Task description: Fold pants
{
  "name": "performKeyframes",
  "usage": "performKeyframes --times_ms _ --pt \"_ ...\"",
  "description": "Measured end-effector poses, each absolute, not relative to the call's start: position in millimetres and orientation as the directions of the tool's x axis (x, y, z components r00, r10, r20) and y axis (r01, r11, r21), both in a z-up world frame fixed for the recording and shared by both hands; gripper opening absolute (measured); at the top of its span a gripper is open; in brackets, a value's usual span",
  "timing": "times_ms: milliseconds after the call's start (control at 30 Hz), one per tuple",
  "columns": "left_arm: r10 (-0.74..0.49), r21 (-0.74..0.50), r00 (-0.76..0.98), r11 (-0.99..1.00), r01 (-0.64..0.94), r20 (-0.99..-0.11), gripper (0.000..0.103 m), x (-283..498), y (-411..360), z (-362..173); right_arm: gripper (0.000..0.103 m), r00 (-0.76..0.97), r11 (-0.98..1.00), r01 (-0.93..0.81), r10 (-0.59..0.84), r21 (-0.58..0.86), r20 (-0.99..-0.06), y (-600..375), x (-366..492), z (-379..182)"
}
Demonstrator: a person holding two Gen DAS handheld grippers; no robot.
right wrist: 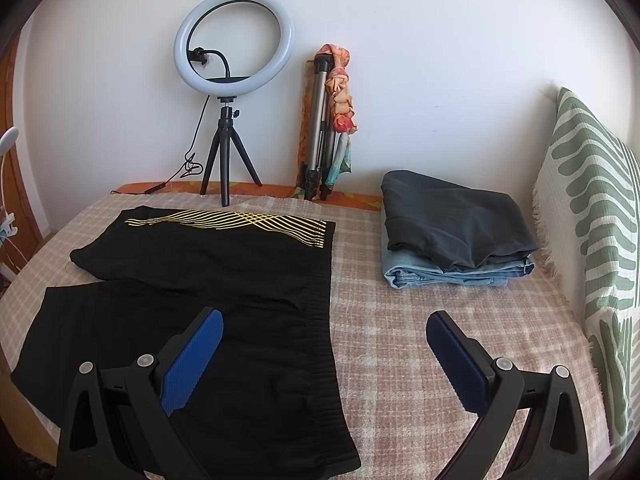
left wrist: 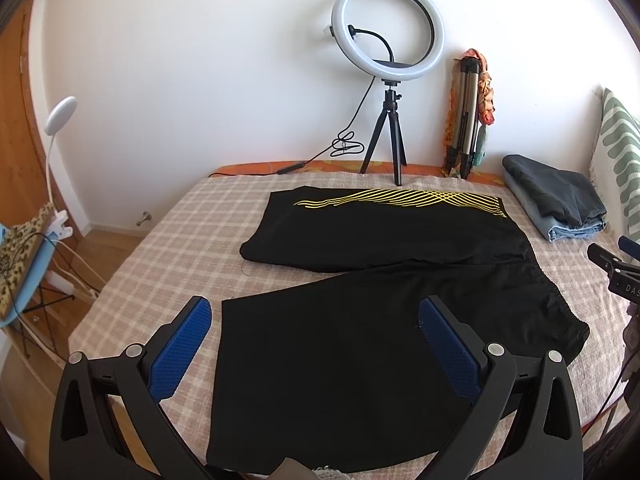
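The black pants (left wrist: pixel 360 312) are lying flat on the checked bedspread (left wrist: pixel 168 240), spread open with the two legs side by side, in front of the ring light (left wrist: pixel 387 30) that is standing at the far wall. Their long axis is running across both views: the elastic waistband (right wrist: pixel 320 320) is pointing away from the ring light toward the stack of folded clothes (right wrist: pixel 456 228), and the leg hems are lying on the opposite side. The left gripper (left wrist: pixel 316 344) is hovering wide open and empty over the near leg, close to its hem end. The right gripper (right wrist: pixel 324 356) is also gaping wide and holding nothing, straddling the waistband edge. Judging from this, each gripper is sitting nearest its own end of the near leg, ready to carry it over the far leg toward the ring light.
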State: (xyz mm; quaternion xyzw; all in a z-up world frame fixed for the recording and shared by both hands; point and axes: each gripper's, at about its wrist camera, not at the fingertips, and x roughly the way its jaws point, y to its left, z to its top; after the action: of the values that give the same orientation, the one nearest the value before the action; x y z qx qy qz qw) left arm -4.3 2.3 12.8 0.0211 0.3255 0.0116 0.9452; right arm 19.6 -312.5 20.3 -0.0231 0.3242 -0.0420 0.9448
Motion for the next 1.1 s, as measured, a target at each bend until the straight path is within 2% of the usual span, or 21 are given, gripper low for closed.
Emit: performKeyframes --times_ms 1100 --pt "0.042 0.051 0.793 0.999 -0.014 -0.607 0.103 -6.0 -1.2 12.5 0.103 0.783 0.996 0.060 -0.088 -0.066 -0.616 -312.9 19.9 20.0"
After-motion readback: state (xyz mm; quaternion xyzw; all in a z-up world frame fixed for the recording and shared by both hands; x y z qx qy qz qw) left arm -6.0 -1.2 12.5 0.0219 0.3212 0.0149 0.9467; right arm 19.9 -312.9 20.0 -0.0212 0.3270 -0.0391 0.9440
